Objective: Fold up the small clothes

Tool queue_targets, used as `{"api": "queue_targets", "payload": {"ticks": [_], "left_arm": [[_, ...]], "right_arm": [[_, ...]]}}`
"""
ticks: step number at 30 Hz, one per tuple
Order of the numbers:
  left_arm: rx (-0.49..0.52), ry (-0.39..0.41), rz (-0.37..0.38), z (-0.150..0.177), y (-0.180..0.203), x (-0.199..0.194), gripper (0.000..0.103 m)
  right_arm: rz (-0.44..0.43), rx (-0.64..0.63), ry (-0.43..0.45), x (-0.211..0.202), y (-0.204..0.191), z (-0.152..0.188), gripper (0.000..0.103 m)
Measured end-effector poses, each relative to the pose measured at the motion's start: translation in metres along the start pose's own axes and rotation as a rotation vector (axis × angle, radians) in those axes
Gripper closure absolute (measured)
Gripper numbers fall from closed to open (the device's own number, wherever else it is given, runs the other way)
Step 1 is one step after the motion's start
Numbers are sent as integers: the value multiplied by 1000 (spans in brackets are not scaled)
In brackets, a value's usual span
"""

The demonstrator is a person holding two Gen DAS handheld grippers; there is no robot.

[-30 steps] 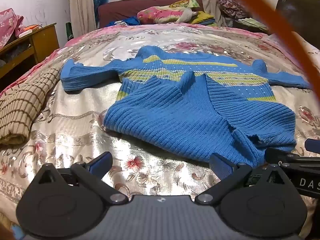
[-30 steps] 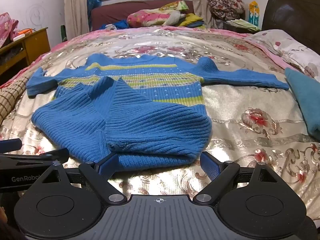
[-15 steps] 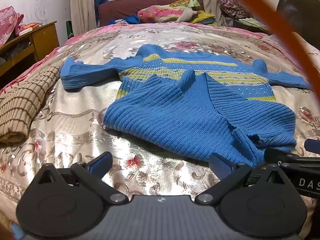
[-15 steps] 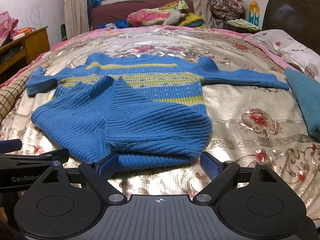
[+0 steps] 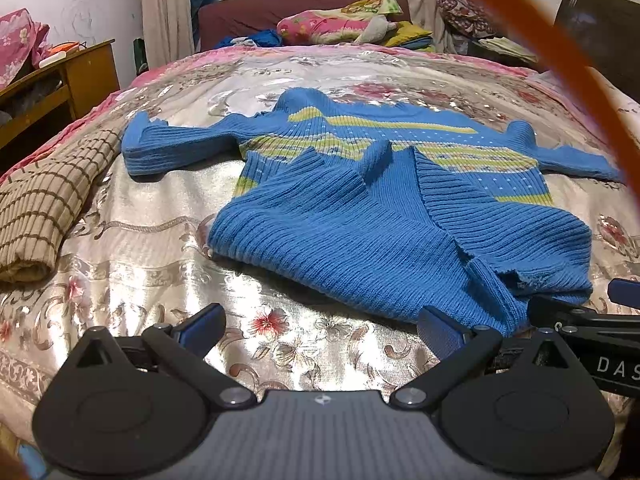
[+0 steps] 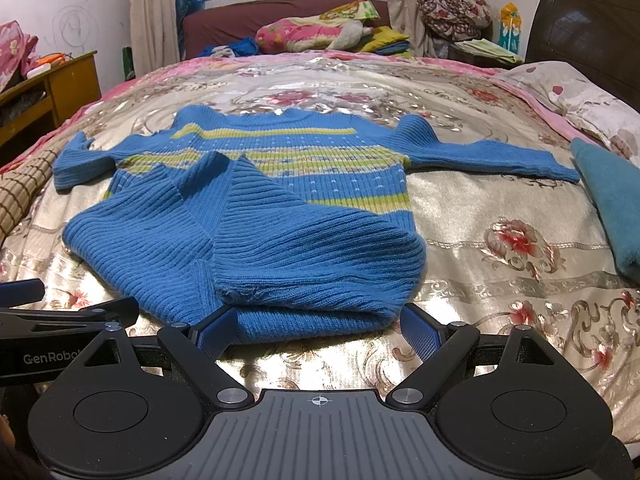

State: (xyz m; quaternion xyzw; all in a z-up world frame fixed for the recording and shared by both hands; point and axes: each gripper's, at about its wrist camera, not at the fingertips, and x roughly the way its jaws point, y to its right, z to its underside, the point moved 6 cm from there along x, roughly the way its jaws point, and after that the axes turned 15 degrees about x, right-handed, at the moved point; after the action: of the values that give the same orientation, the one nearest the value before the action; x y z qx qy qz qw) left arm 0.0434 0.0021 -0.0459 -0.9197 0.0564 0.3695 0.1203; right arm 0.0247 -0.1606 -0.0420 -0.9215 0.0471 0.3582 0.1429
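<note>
Stillness is the main news: over the last second nothing has shifted. The blue ribbed knit sweater with yellow-green stripes (image 6: 256,216) lies on the shiny floral bedspread (image 6: 500,208) just as it did a moment ago, its hem doubled up over the chest into a thick, slightly skewed flap, both sleeves still spread out to left and right. Neither tool has crept forward. I take that as a pause between folds: the bottom-up fold looks done, and the sleeves remain to be brought in.

The right claw (image 6: 318,330) hangs wide at the near edge of the folded flap, its blue pads on either side of the thick fold, gripping nothing. The left claw (image 5: 320,330) is equally wide and empty, low over bare bedspread, with its right-hand finger just beside the sweater's near corner. Each tool shows in the other's view at the frame edge, so they sit close together.

To the left lies a rolled tan checked cloth (image 5: 44,208); to the right, a teal folded cloth (image 6: 612,204) near a floral pillow (image 6: 588,96).

Writing: the side of the left tool, in the right view, reads "GenRobo", cut off by the black body in front. The right tool, in the left view, shows "DAS", cut off at the frame edge. A yellow carton (image 6: 509,20) far right carries print too small to read.
</note>
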Motion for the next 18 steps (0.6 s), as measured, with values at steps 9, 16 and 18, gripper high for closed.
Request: {"api": "queue_targets", "payload": {"ticks": [9, 16, 18], "left_arm": [[-2, -2, 1, -1, 0, 0, 0], [-2, -2, 0, 0, -1, 0, 0], [-2, -2, 0, 0, -1, 0, 0]], "right_arm": [[1, -1, -1, 0, -1, 0, 14], [2, -2, -1, 1, -1, 0, 14], [2, -2, -1, 1, -1, 0, 14]]}}
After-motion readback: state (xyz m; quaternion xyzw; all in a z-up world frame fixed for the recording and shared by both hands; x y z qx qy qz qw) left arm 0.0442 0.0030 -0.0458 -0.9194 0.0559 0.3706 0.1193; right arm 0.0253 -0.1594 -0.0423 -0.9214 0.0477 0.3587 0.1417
